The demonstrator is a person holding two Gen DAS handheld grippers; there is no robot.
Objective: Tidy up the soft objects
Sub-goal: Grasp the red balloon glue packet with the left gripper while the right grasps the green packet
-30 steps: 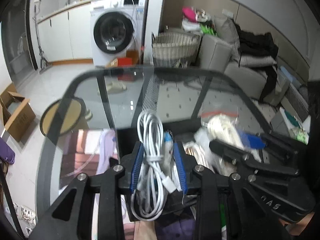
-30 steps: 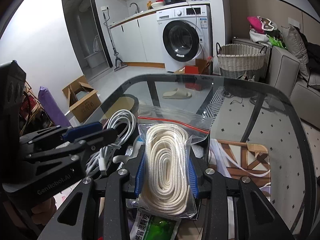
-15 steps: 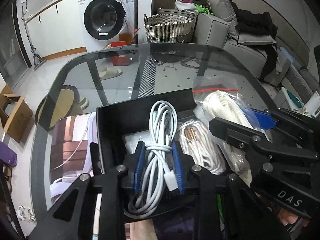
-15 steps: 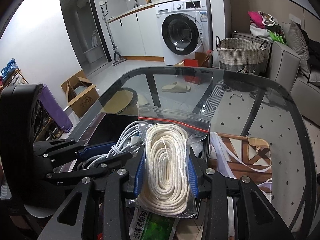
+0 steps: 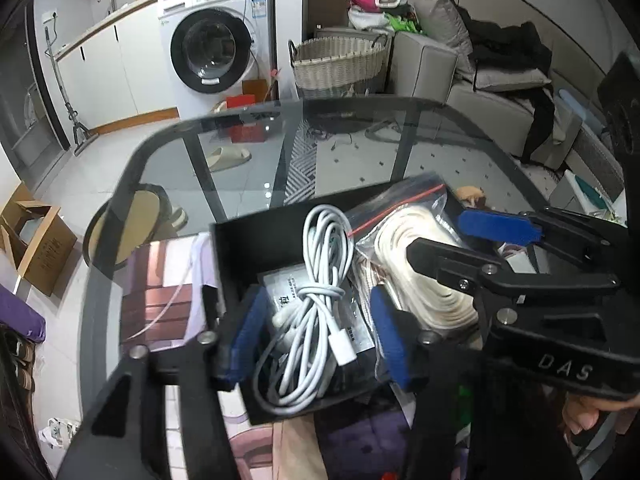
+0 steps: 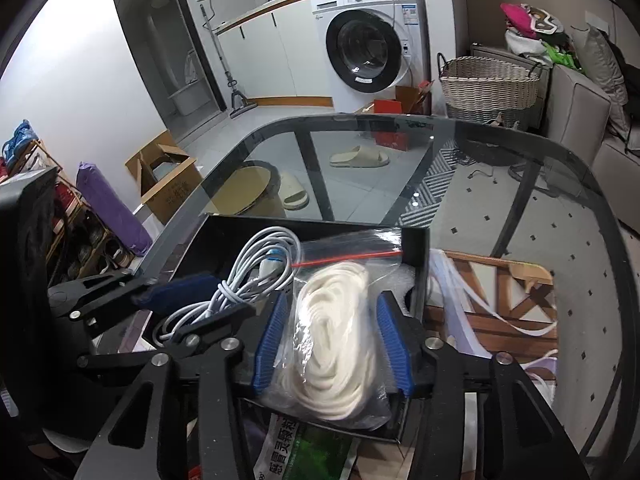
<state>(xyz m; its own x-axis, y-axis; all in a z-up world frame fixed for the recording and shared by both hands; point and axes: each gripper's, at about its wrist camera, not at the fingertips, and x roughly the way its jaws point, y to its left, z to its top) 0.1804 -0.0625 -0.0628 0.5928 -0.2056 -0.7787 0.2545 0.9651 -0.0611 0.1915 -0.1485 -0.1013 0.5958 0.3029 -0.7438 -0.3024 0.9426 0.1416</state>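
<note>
Left hand-held gripper (image 5: 320, 332) – jaws just opening, pads clear of white cable (image 5: 316, 304). Right hand-held gripper (image 6: 332, 344), at 3 o'clock – likewise opening, straddling bagged rope (image 6: 336, 332) in black box (image 5: 256, 240).

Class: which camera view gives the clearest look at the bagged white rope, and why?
The right wrist view: the bagged white rope lies centred, whole, between that gripper's open jaws. In the left wrist view, the right gripper covers part of it.
</note>
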